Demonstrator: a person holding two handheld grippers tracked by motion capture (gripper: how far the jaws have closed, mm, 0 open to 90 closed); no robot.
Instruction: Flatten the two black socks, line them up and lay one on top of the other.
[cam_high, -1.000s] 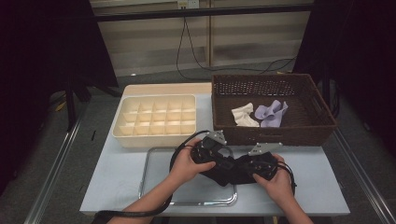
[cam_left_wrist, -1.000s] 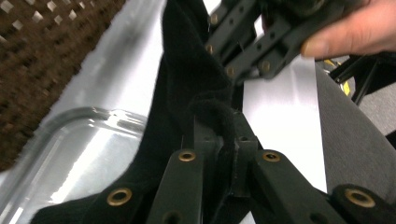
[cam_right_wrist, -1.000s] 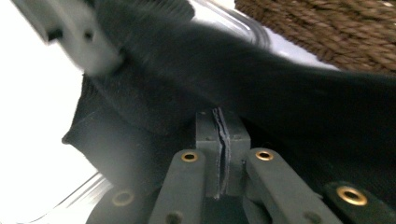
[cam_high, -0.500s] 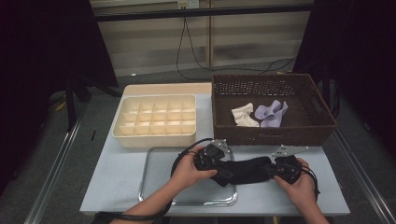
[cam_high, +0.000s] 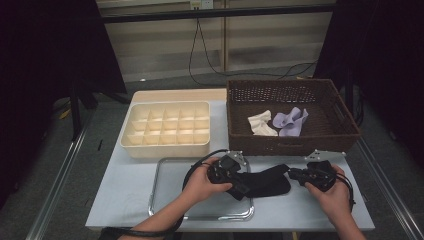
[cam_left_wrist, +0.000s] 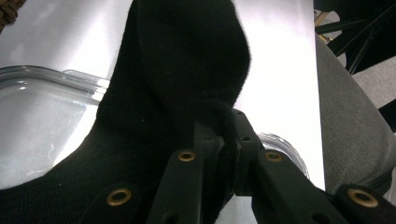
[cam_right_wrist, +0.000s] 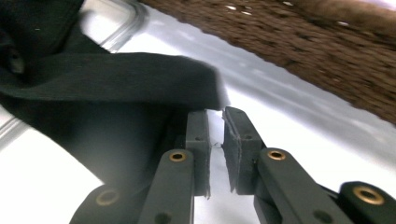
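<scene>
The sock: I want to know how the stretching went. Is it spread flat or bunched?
Spread. The sock lies stretched out flat from the tray onto the table, its one end pinched in the left gripper.

A matt black knitted cloth sock (cam_high: 265, 181) lies over a glossy clear plastic rectangular tray (cam_high: 170, 200) on the smooth pale tabletop (cam_high: 125, 185); far right, a rough dark brown woven wicker basket (cam_high: 292, 145); far left, a smooth cream plastic compartment box (cam_high: 167, 147)

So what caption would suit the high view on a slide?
Two hand-held grippers, left gripper clamping a black sock over a metal tray, right gripper just letting go.
</scene>
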